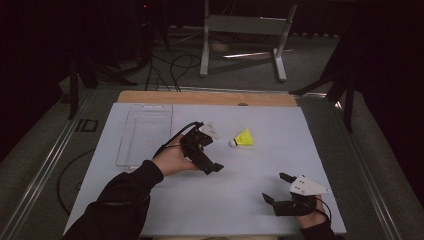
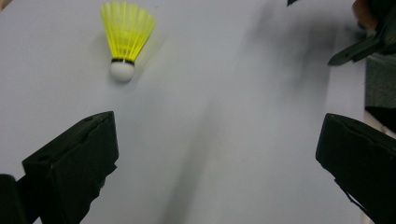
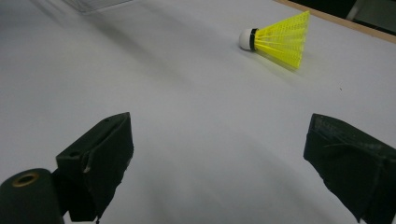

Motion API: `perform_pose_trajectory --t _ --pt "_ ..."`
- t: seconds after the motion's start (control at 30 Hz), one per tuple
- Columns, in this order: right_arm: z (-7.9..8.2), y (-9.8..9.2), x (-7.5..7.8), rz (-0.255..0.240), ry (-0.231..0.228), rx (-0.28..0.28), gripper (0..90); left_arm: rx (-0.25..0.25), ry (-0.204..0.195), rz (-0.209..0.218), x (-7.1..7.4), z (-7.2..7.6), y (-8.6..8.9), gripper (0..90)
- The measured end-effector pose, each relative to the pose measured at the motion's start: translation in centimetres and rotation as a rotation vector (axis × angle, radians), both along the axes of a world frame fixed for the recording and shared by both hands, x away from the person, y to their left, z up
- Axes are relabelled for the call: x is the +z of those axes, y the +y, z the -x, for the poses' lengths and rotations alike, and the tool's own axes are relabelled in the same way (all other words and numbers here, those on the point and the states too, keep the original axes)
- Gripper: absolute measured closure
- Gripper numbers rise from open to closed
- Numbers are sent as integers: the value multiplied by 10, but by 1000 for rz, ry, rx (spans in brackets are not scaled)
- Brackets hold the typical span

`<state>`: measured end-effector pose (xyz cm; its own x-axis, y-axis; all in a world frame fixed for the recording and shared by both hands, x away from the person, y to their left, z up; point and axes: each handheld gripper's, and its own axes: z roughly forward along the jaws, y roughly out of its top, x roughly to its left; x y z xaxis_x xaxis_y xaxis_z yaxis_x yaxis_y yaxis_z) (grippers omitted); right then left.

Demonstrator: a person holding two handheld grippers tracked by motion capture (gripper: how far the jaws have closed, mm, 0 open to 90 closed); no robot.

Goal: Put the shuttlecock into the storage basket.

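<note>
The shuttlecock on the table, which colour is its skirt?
The shuttlecock has a bright yellow skirt and a white rounded head, clearest in the right gripper view.

A dim lab: white-topped table (image 1: 150,210), floor cables (image 1: 172,65), metal stand (image 1: 245,25).

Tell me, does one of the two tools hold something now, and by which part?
Nothing is held. The left tool and the right tool are both open and empty; the yellow shuttlecock lies free on the white table.
</note>
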<state>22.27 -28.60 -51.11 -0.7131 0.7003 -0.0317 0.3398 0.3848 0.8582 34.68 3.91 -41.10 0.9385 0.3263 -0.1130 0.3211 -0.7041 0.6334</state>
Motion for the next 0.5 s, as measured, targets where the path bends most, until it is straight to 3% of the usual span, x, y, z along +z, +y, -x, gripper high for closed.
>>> perform_pose_trajectory --t 0.5 --pt "0 0 1 -5 8 2 82 -53 -59 44 14 -19 -25 1"
